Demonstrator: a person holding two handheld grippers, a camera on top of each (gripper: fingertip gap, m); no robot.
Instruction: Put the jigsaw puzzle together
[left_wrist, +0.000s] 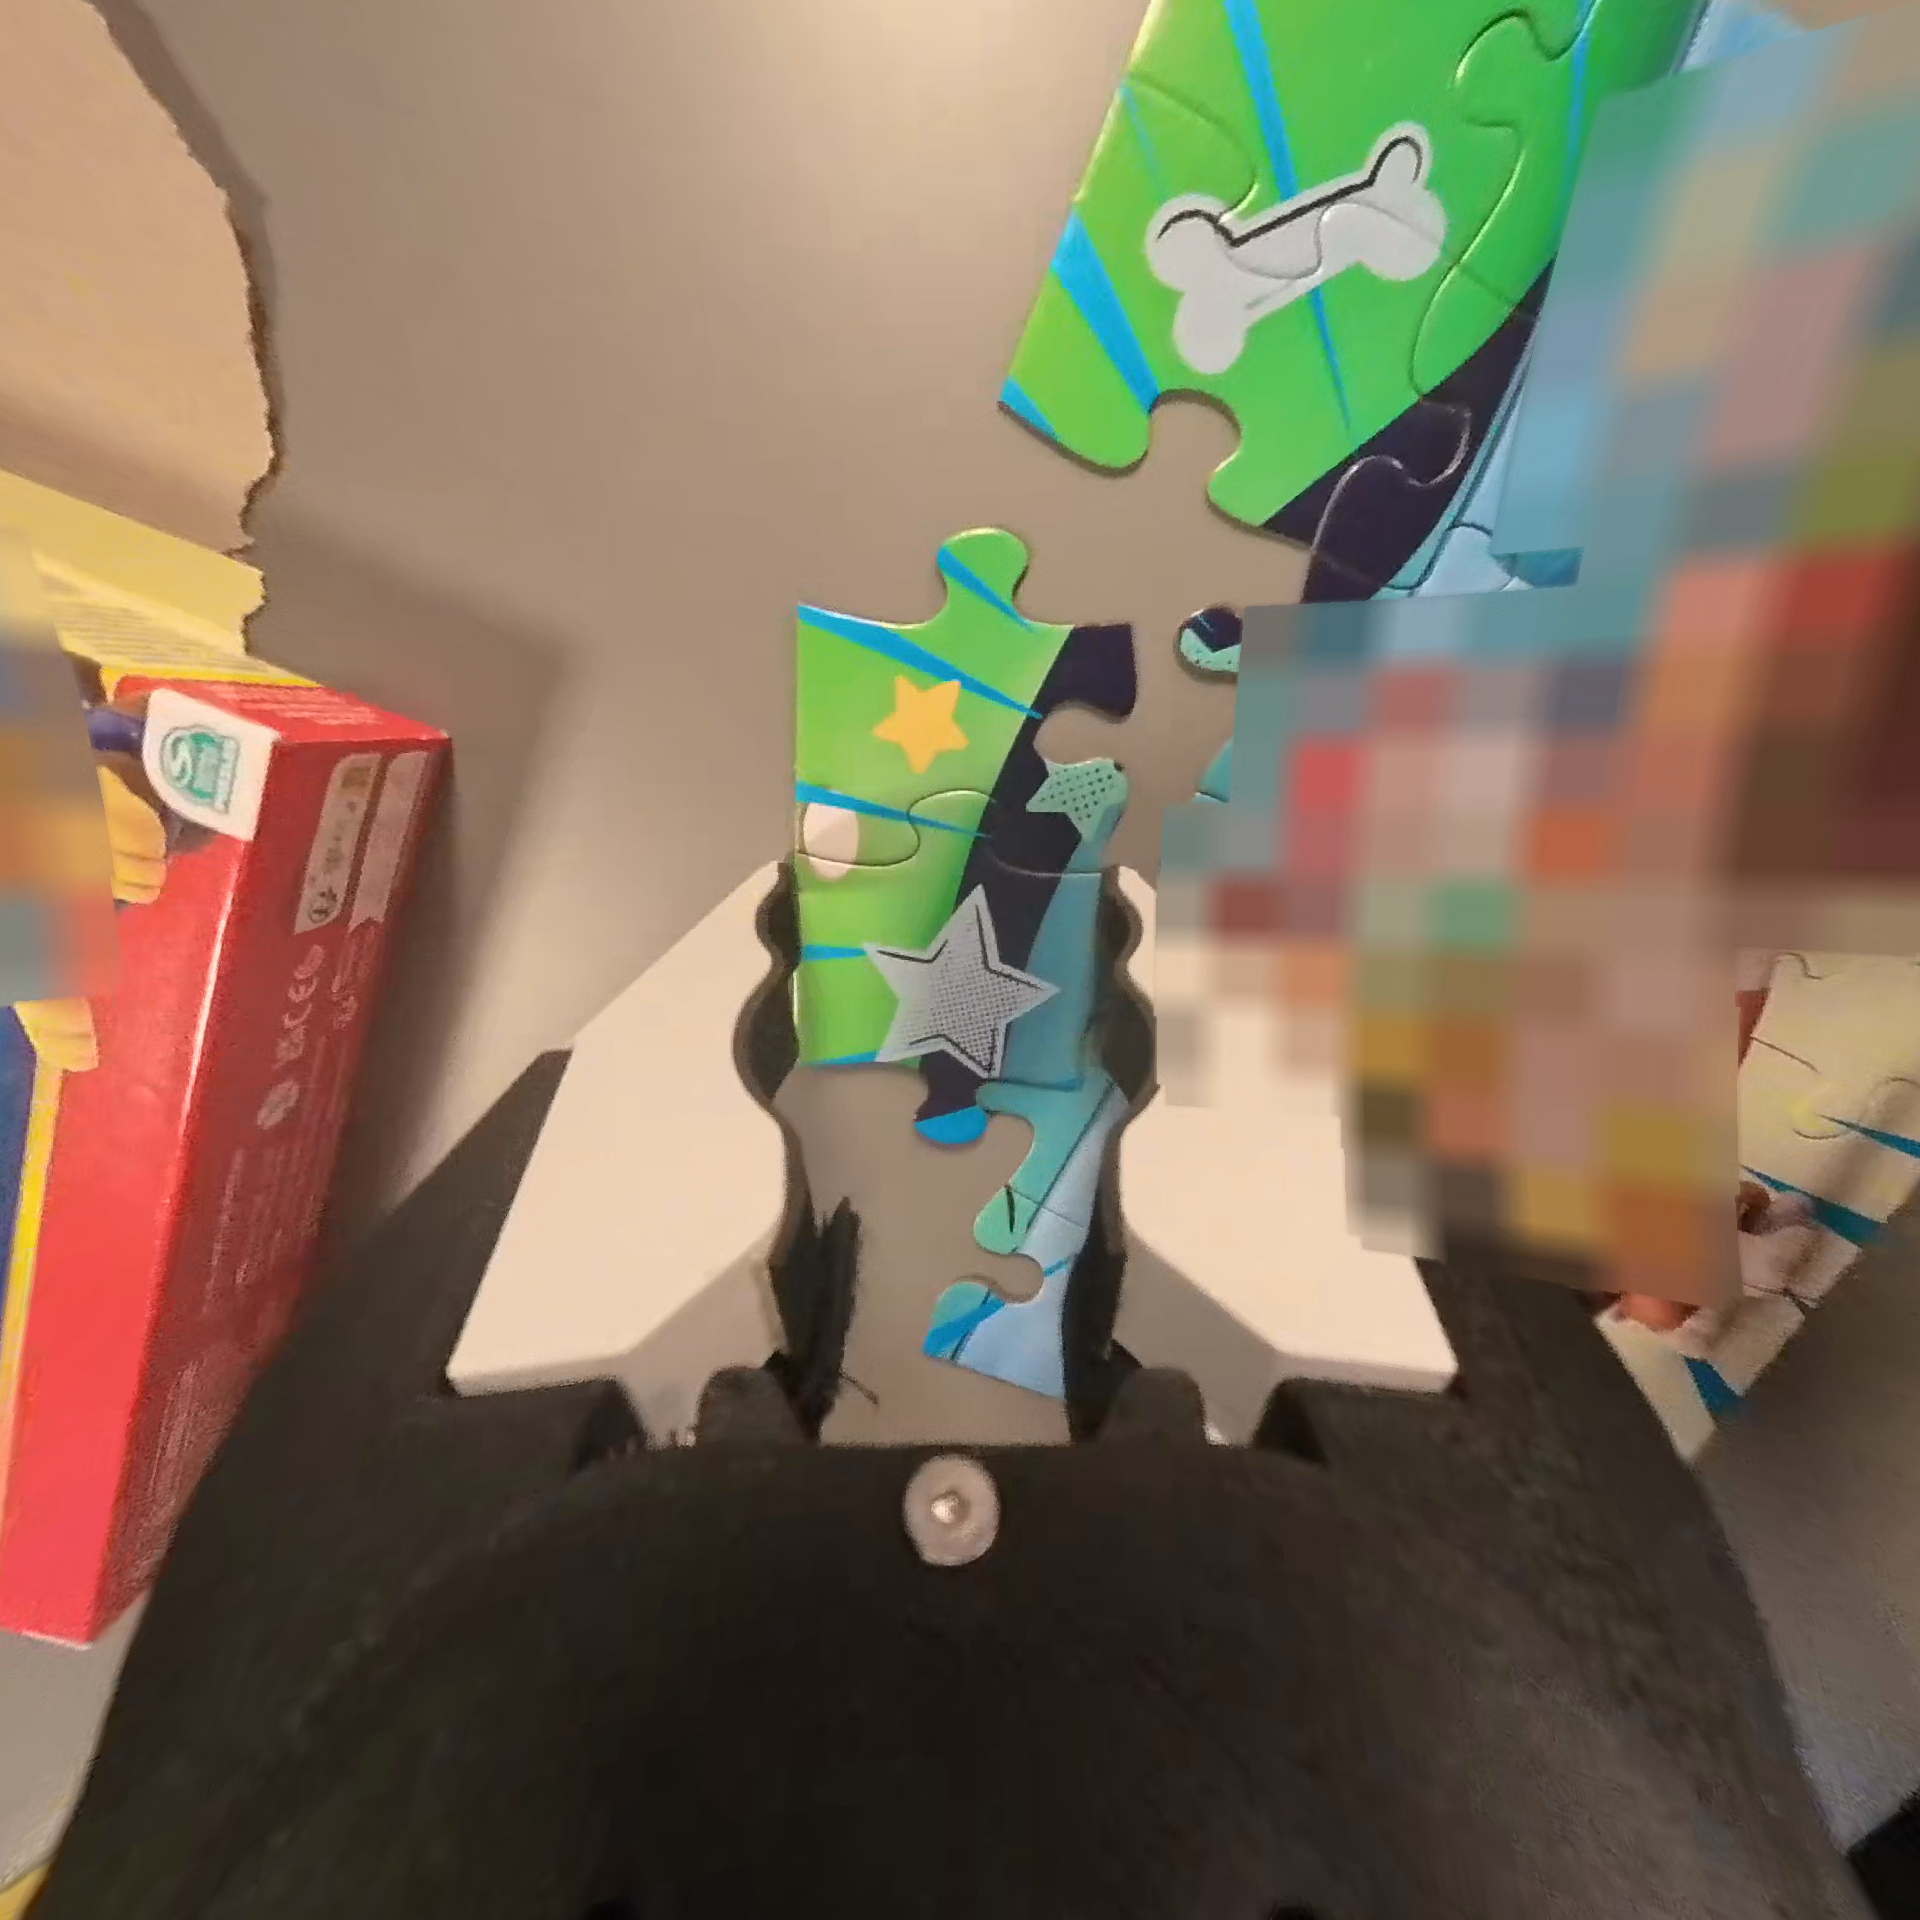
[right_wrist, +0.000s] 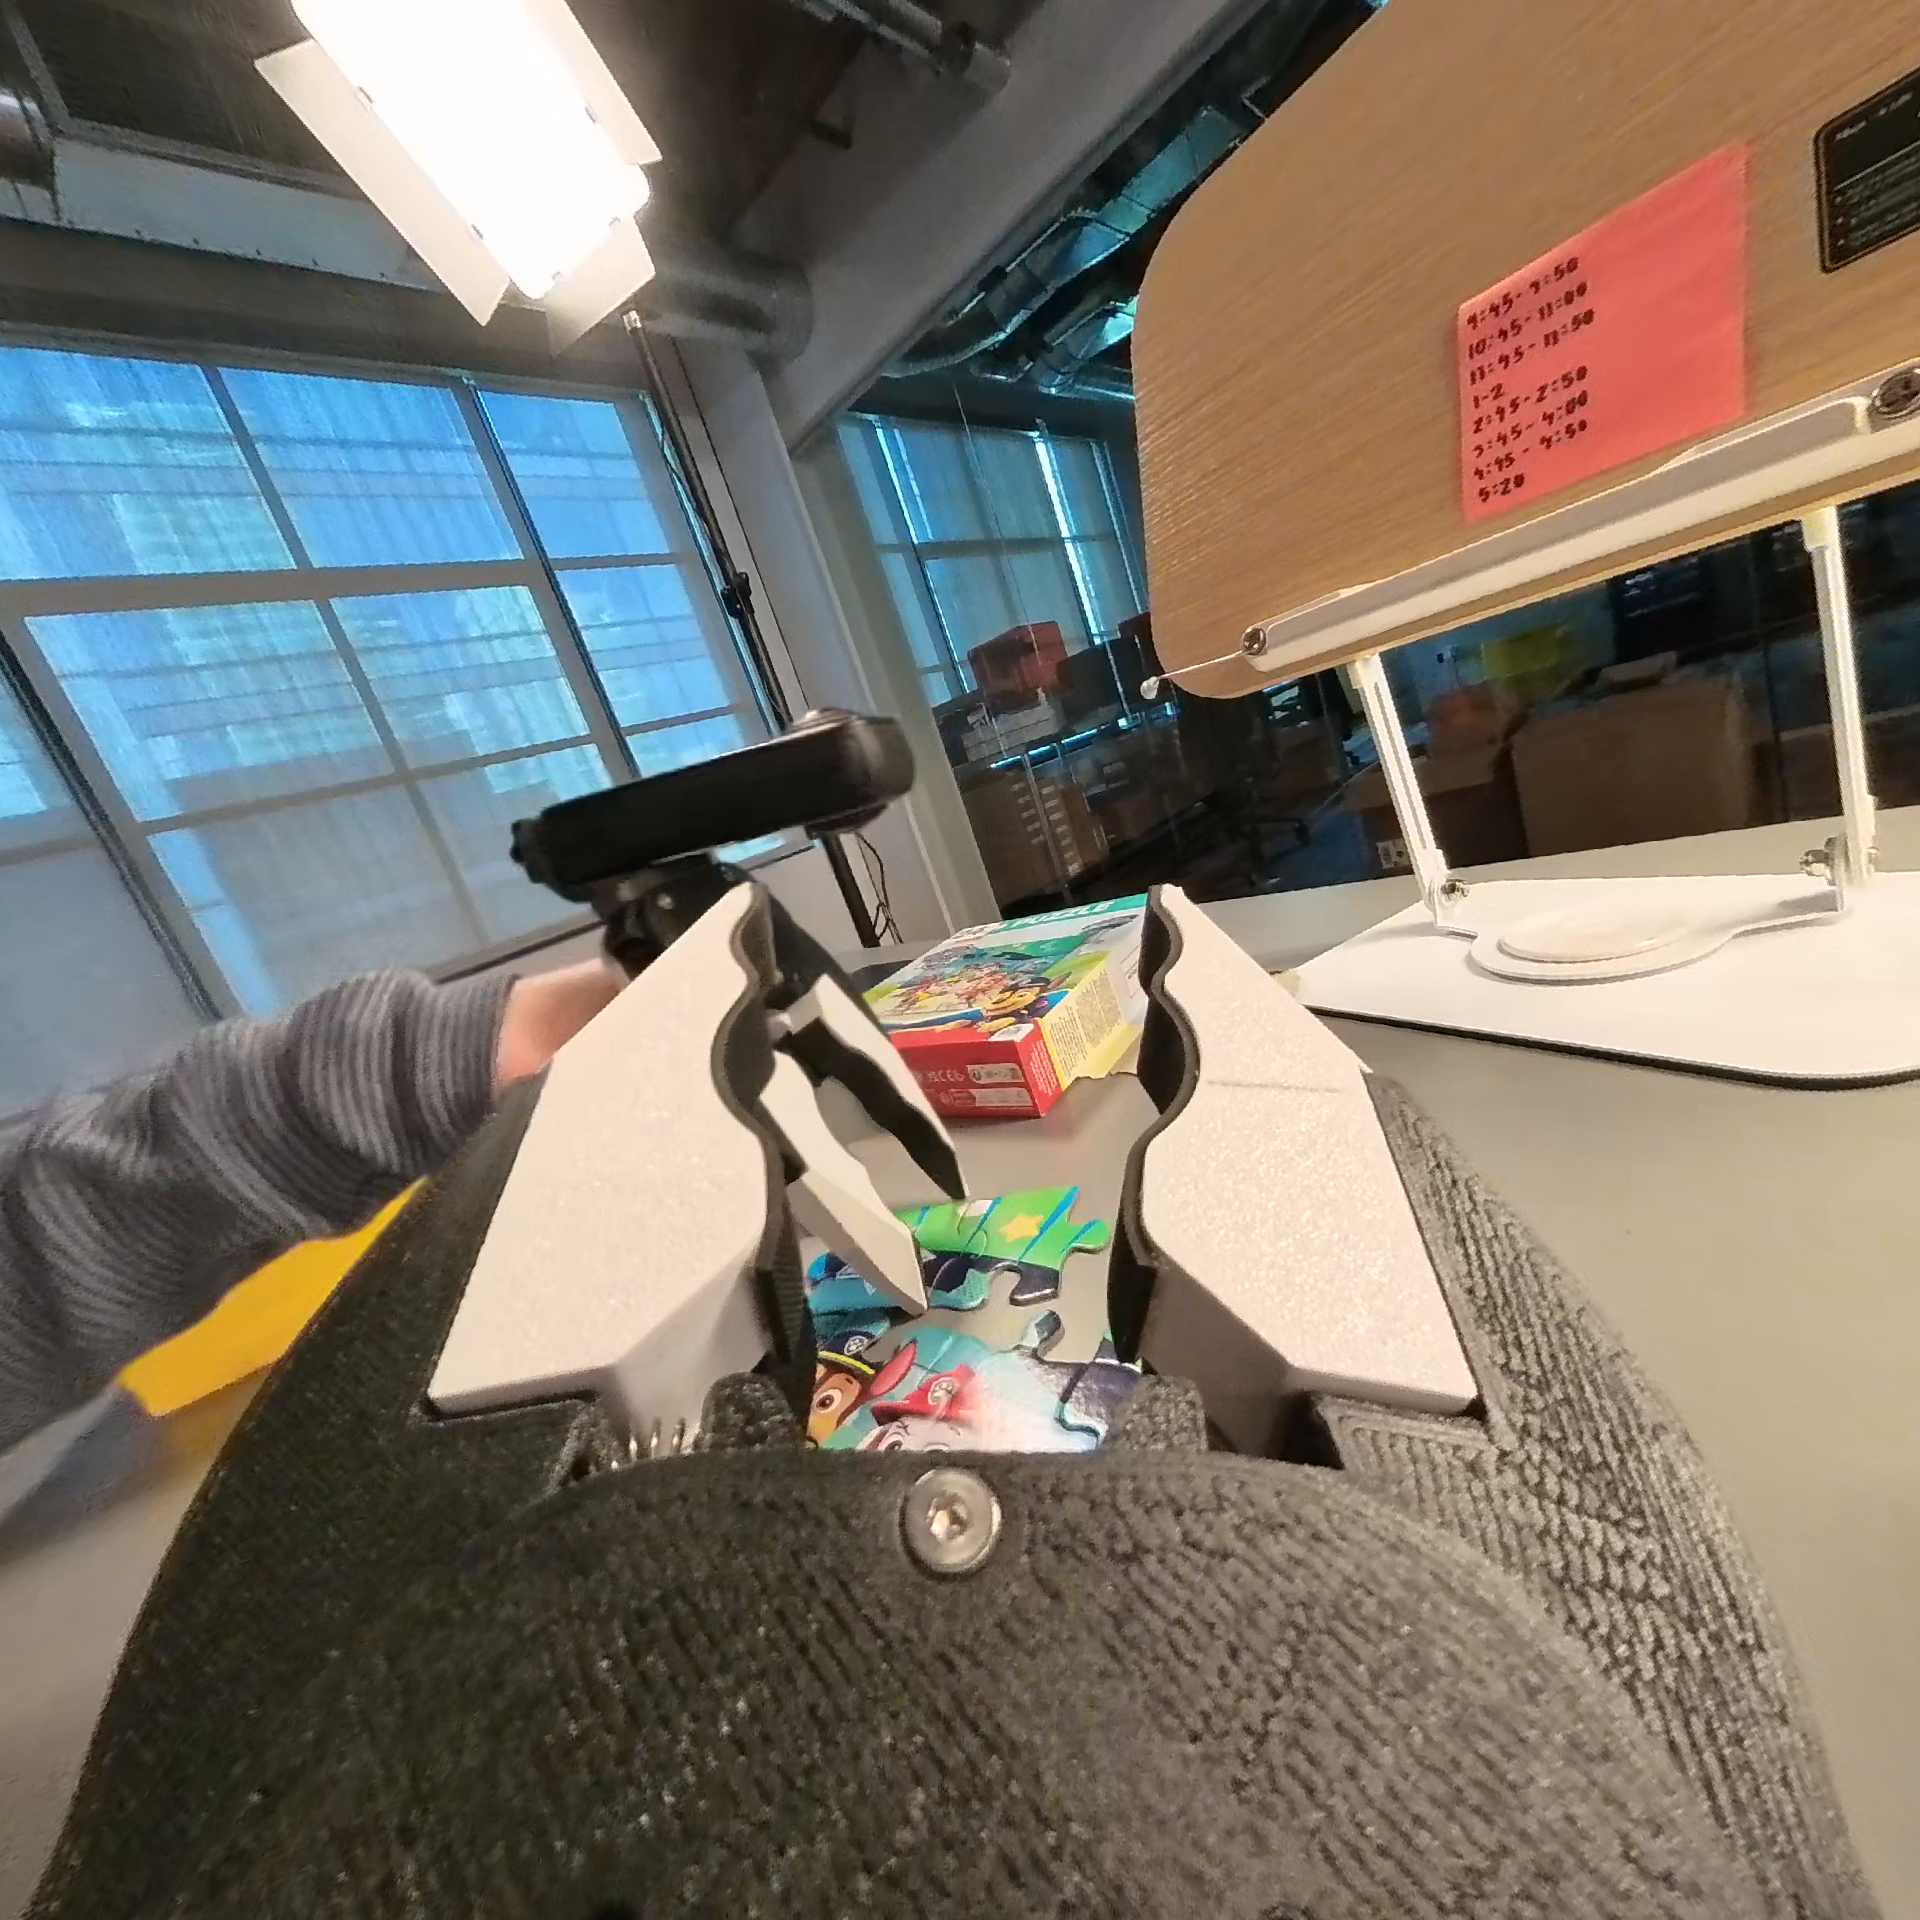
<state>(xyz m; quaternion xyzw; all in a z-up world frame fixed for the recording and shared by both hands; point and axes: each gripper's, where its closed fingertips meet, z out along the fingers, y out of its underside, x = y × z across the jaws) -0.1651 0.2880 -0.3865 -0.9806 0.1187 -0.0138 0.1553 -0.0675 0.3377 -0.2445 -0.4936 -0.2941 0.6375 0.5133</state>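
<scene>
Left gripper (left_wrist: 961, 977), half open, straddles joined puzzle pieces (left_wrist: 935, 883) flat on table, centre frame, pads apparently not gripping; right gripper (right_wrist: 956, 997) wide, empty.

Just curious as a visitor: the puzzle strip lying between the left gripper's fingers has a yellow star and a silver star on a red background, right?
Not quite. The background of the puzzle strip is green, not red. The yellow and silver stars are there, and it does lie between the left gripper fingers, as the left wrist view shows.
</scene>
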